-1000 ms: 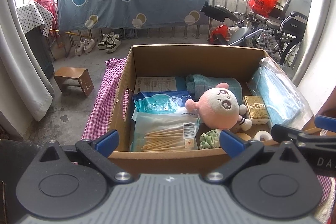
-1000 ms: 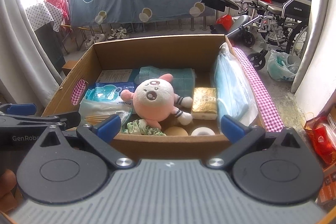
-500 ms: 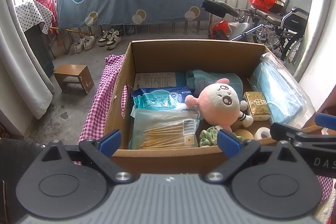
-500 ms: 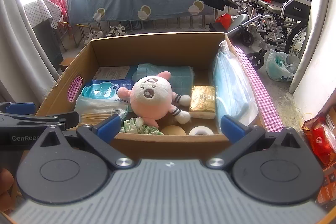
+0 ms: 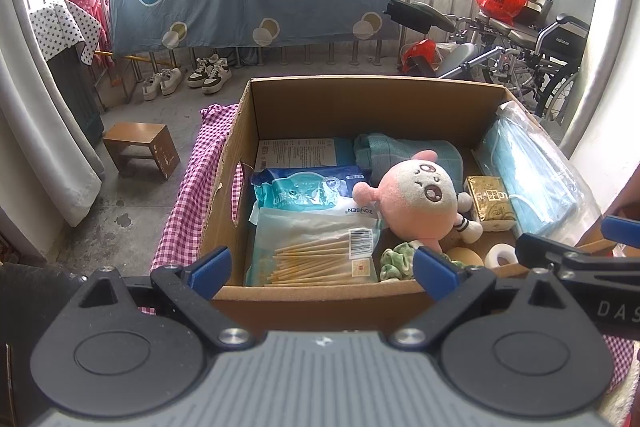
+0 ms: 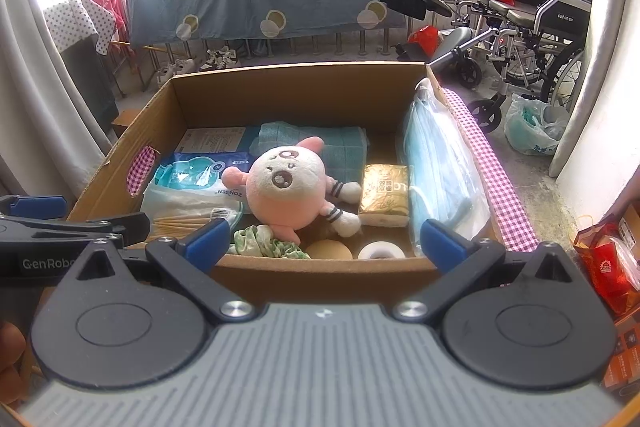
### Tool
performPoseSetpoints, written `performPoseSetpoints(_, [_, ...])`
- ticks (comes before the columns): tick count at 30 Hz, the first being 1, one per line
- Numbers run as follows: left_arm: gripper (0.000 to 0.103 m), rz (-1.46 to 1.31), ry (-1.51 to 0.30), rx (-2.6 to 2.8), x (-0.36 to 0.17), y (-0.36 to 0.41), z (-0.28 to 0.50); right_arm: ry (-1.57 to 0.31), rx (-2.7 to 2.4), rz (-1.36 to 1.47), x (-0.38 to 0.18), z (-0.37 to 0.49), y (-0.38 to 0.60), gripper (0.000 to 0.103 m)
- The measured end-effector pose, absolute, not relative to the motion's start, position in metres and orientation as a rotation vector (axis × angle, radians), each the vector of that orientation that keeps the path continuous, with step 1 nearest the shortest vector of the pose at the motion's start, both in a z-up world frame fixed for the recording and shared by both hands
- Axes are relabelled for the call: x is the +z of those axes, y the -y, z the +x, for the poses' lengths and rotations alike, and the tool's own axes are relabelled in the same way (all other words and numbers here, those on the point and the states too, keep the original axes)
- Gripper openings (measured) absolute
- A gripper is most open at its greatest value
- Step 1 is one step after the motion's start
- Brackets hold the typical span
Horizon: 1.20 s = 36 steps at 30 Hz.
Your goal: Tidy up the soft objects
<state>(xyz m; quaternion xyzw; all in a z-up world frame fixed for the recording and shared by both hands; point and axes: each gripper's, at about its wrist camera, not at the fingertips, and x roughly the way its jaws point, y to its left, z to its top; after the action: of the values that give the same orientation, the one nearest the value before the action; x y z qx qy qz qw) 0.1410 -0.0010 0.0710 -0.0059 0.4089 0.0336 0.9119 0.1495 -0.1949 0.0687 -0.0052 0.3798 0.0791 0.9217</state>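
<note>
Both the left gripper (image 5: 320, 263) and right gripper (image 6: 326, 241) hover spread and empty just short of the cardboard box (image 6: 296, 87), where the pink plush toy (image 6: 286, 185) lies straight ahead of the right one, probably light and squashy, best pinched across its round head.

Both views are shifting slightly: the cardboard box (image 5: 360, 291) is sitting a little higher in the left wrist frame, and the pink plush toy (image 6: 288, 187) is drifting toward the left of the right wrist frame than a second ago.
</note>
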Motion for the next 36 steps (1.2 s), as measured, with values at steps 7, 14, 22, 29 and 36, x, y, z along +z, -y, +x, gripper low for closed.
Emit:
performPoseSetpoints(7, [0.098, -0.012, -0.845, 0.071, 0.0707, 0.0011, 0.1411, -0.782, 0.156, -0.009, 0.069, 0.1491, 0.1955, 0.102])
performPoseSetpoints(14, [0.097, -0.013, -0.851, 0.074, 0.0691, 0.0024, 0.1415, -0.789, 0.15, -0.007, 0.0688, 0.1464, 0.1958, 0.102])
performPoseSetpoints(22, [0.097, -0.013, -0.852, 0.074, 0.0693, 0.0023, 0.1415, -0.795, 0.149, -0.001, 0.0681, 0.1477, 0.1964, 0.102])
performPoseSetpoints(29, [0.097, -0.012, -0.851, 0.074, 0.0698, 0.0023, 0.1416, -0.795, 0.149, -0.001, 0.068, 0.1478, 0.1967, 0.102])
performPoseSetpoints(36, [0.097, -0.014, -0.852, 0.074, 0.0699, 0.0022, 0.1416, -0.802, 0.148, 0.006, 0.0665, 0.147, 0.1966, 0.102])
